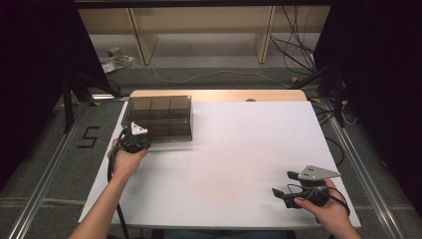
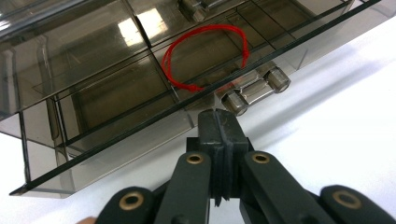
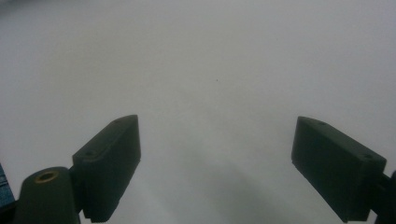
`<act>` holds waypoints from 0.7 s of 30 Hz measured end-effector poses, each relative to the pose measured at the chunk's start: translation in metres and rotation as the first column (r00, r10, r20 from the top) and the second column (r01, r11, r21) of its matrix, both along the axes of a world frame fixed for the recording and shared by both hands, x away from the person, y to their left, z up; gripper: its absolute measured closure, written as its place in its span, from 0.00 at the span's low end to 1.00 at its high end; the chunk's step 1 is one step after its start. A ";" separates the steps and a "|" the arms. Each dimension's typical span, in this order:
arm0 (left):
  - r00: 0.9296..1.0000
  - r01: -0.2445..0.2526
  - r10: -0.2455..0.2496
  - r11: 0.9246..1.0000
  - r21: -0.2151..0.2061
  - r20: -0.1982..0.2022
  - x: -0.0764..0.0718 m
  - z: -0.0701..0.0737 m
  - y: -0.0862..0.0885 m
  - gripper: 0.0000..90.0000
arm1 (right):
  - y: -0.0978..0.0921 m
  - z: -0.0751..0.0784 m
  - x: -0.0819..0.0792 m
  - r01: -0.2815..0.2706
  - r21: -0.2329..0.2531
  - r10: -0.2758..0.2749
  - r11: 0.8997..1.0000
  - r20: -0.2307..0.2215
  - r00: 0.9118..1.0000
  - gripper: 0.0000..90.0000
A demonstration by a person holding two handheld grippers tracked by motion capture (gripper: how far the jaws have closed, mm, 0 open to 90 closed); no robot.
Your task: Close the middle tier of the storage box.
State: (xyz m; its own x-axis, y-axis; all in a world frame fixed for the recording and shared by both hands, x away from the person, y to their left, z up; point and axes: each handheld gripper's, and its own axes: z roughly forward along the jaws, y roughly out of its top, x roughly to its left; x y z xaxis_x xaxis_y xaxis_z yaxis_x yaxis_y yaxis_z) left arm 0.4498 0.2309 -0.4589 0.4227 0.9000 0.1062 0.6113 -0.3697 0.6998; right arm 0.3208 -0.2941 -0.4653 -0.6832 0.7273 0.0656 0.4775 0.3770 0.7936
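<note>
The smoky clear plastic organiser box (image 2: 116, 88) lies flat on the white surface (image 1: 234, 164), directly ahead of the left gripper (image 2: 219, 122) and nearly touching its tips. The box is split into compartments, and a loop of red thread (image 2: 205, 56) rests in the compartment just beyond the gripper's tips. A clear latch (image 2: 254, 88) juts from the box's near edge, slightly right of the tips. The left gripper's jaws are pressed together with nothing between them, their joined tips at the box's lower front edge beside that latch. In the high view the left hand (image 1: 127, 159) holds this gripper at the box's near left corner. The right gripper (image 1: 288, 186) sits well apart from the box, low over bare surface, its jaws spread wide and empty.
</note>
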 end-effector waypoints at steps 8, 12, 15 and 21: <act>1.000 -0.007 0.007 1.000 -0.004 0.006 0.003 0.002 0.000 1.00 | -0.001 0.000 0.000 0.004 0.002 -0.004 1.000 0.000 1.000 0.18; 1.000 -0.008 0.008 1.000 -0.004 0.006 0.003 0.002 0.000 1.00 | -0.001 0.000 0.000 0.002 0.001 -0.002 1.000 -0.001 1.000 0.18; 1.000 -0.007 0.007 1.000 -0.003 0.007 0.003 0.002 0.001 1.00 | -0.001 0.000 0.000 0.003 0.002 -0.003 1.000 0.000 1.000 0.18; 1.000 -0.015 0.015 1.000 -0.011 0.012 0.003 0.004 0.002 1.00 | -0.001 0.000 0.000 0.003 0.001 -0.003 1.000 -0.001 1.000 0.18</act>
